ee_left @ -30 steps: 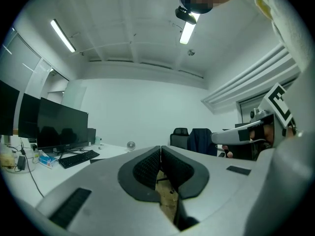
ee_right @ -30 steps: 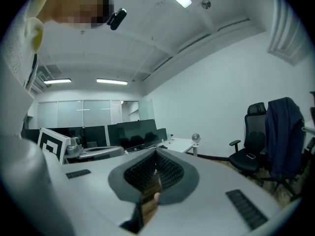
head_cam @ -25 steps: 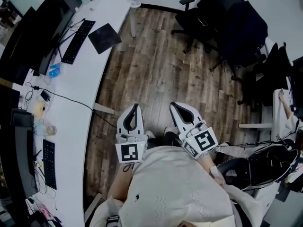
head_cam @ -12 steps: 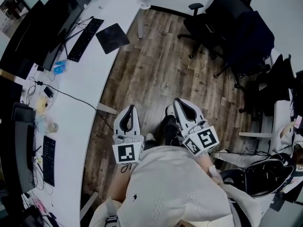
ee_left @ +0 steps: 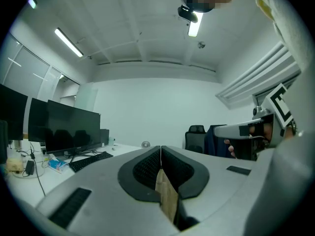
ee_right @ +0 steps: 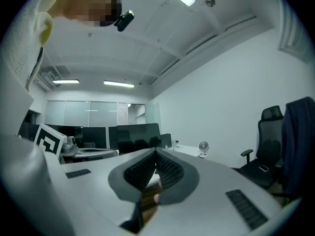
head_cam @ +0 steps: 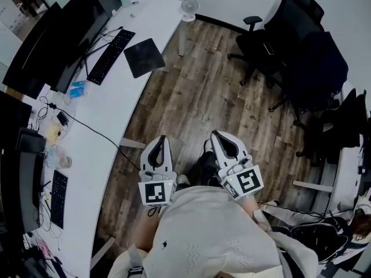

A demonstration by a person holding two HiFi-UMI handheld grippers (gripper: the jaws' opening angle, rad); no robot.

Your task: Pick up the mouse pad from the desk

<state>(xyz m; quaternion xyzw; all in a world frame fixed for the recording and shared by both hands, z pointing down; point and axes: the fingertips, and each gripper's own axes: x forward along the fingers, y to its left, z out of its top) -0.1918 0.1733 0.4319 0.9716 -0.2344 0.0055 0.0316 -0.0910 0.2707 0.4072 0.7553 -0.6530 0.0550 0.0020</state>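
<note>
The mouse pad is a dark square lying flat near the edge of the curved white desk, beside a black keyboard, in the head view's upper left. Both grippers are held in front of the person's body over the wood floor, far short of the desk. My left gripper is shut with nothing in it; its dark pads meet in the left gripper view. My right gripper is shut and empty too, pads together in the right gripper view.
Black monitors line the desk's far side, with cables, small items and a second keyboard nearer. A small white fan stands at the desk's end. Black office chairs fill the upper right. A desk leg stands left of my left gripper.
The desk, mouse pad and chairs have slid down and to the right in the head view as the person moves toward them. Both grippers stay shut in front of the body.
</note>
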